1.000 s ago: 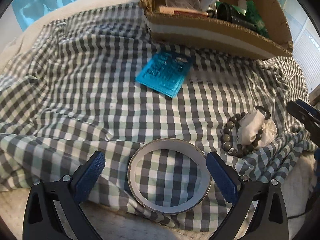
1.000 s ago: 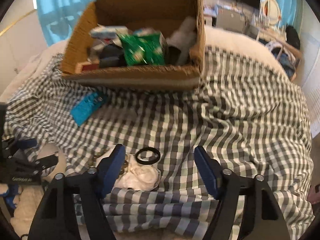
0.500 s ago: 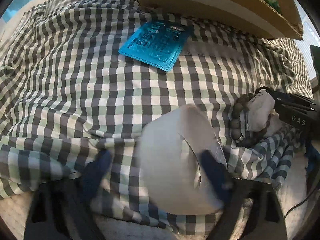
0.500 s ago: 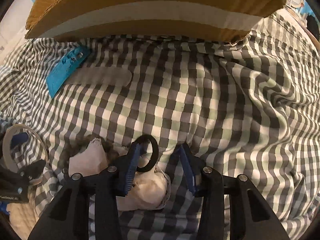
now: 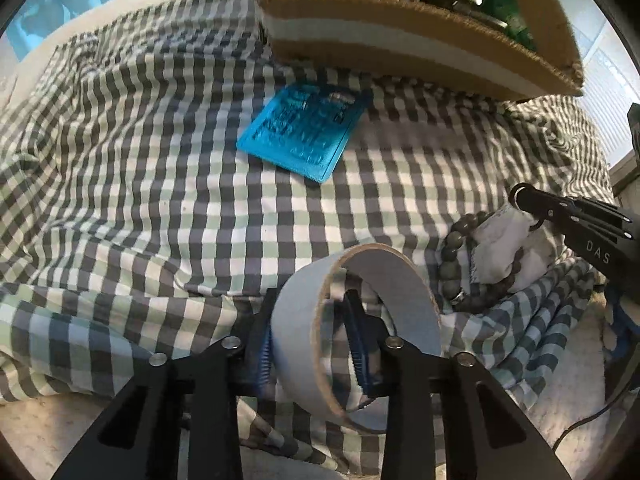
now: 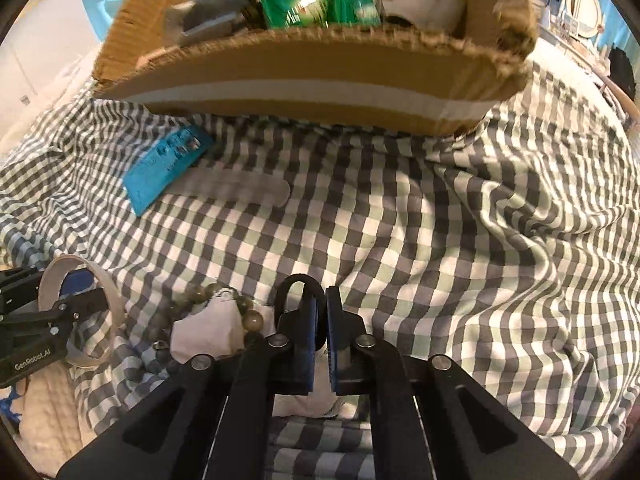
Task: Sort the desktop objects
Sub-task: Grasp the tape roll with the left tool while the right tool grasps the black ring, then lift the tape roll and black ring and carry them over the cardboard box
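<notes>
Tape roll [image 5: 352, 332] and black ring [image 6: 298, 292] are each gripped over the checked cloth [image 5: 160, 184].

Left gripper [image 5: 310, 346] is clenched on the wall of the tape roll: one blue finger presses the outside, the other sits inside the hole, and the roll stands tilted on its edge. Right gripper [image 6: 322, 340] is closed on the black ring, whose loop sticks out past the fingertips, just beside the white pouch [image 6: 208, 332] and the bead bracelet [image 6: 240, 308]. A blue card [image 5: 304, 132] lies flat near the cardboard box [image 5: 420, 44], well apart from both grippers.
</notes>
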